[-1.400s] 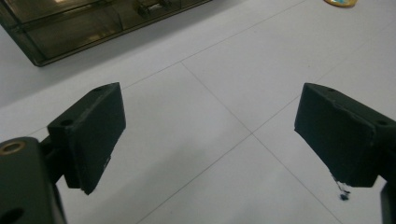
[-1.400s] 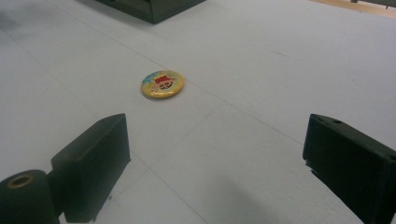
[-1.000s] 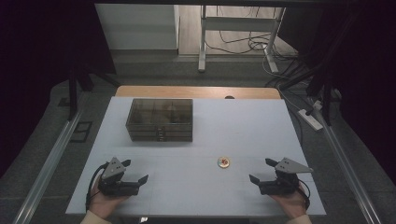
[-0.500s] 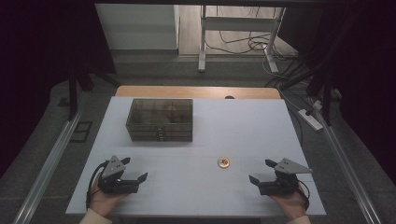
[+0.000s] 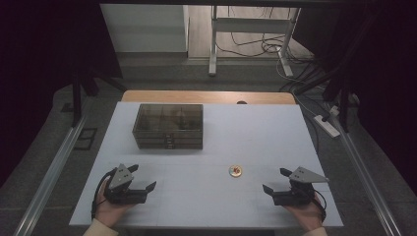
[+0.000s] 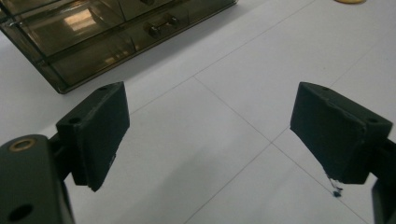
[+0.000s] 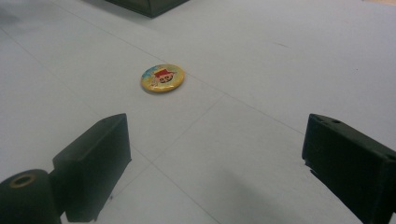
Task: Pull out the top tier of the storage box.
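We hold our left gripper (image 5: pixel 144 178) low over the near left part of the white surface (image 5: pixel 246 132), jaws spread wide and pinching nothing; in the left gripper view (image 6: pixel 205 135) bare surface lies between them. Our right gripper (image 5: pixel 277 181) sits at the near right, its jaws likewise spread and empty, and in the right gripper view (image 7: pixel 212 163) the gap between them holds nothing but the surface. A small round badge (image 5: pixel 235 171) lies flat on the surface between the two grippers, nearer to the right one and apart from it; in the right gripper view the badge (image 7: pixel 162 78) shows a yellow rim and a red-hatted cartoon figure, ahead of the jaws and a little toward the left one. Farther back on the left half stands a smoky see-through drawer box (image 5: pixel 168 125), well apart from the badge; in the left gripper view the box (image 6: pixel 93 37) shows small drawer handles on its front.
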Demonstrator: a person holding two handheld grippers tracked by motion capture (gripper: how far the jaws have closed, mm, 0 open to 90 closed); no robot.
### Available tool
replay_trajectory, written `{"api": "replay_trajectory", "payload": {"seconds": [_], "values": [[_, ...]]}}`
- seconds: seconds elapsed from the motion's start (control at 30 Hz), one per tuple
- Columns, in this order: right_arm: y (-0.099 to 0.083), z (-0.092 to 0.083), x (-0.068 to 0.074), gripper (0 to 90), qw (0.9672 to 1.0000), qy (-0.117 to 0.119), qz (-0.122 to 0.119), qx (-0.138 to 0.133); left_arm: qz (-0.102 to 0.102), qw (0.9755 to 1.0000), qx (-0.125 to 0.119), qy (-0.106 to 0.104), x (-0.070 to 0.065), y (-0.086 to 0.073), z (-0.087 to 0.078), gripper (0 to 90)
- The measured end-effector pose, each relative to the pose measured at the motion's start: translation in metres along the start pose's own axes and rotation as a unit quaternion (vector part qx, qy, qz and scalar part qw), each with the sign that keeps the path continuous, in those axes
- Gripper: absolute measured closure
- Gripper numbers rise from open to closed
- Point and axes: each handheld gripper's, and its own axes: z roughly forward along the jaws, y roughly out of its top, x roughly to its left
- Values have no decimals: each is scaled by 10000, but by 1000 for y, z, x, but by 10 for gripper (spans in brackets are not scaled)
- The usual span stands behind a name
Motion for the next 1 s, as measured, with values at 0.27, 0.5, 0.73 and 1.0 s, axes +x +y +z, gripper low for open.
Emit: {"api": "replay_trajectory", "payload": {"seconds": [0.27, 0.5, 0.73, 1.0], "values": [[-1, 1, 1, 77, 10000, 18, -8, 43, 264, 9995, 31, 164, -3, 3, 1, 137], [-1, 3, 1, 77, 9999, 45, -32, 97, 552, 9979, 64, 325, -5, 5, 4, 140], [0, 3, 3, 77, 9999, 46, -68, 93, 954, 9941, 130, 496, -11, 9, 6, 146], [-1, 4, 3, 77, 9999, 48, -70, 107, 1223, 9902, 148, 655, -13, 12, 11, 151]]}}
